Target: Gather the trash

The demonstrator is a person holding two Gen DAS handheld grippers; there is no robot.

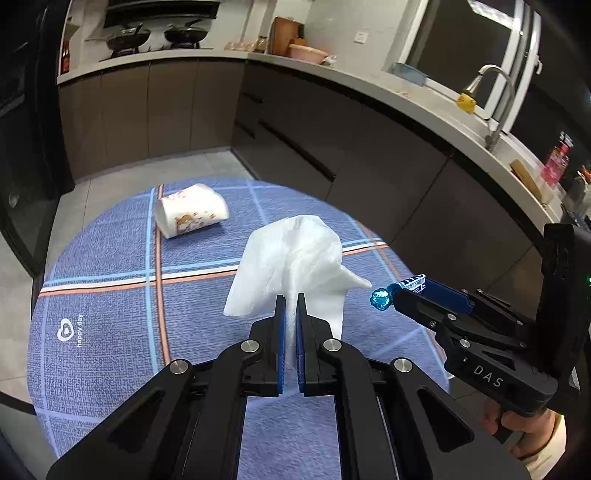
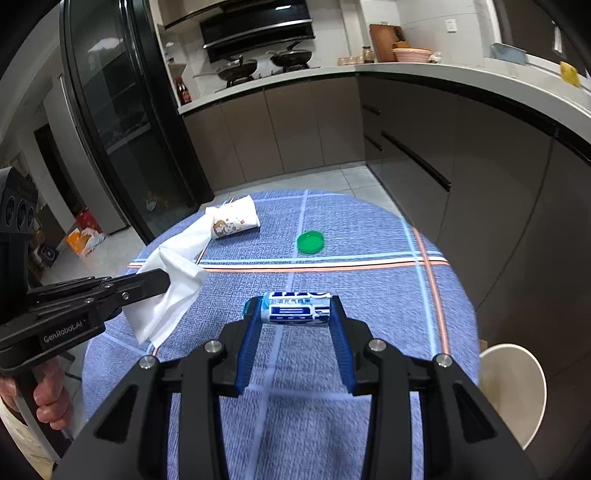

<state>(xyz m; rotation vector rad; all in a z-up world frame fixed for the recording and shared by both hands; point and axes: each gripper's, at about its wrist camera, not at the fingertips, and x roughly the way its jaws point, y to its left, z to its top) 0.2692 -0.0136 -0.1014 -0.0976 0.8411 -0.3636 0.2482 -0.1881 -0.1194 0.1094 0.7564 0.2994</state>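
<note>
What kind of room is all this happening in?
Most likely a home kitchen: two black frying pans sit on a stove under a range hood, a curved metal sink tap rises from the long pale worktop.

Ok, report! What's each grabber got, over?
Left hand-held gripper shut on tissue. Right hand-held gripper shut on wrapper. Paper cup, green cap on table.
</note>
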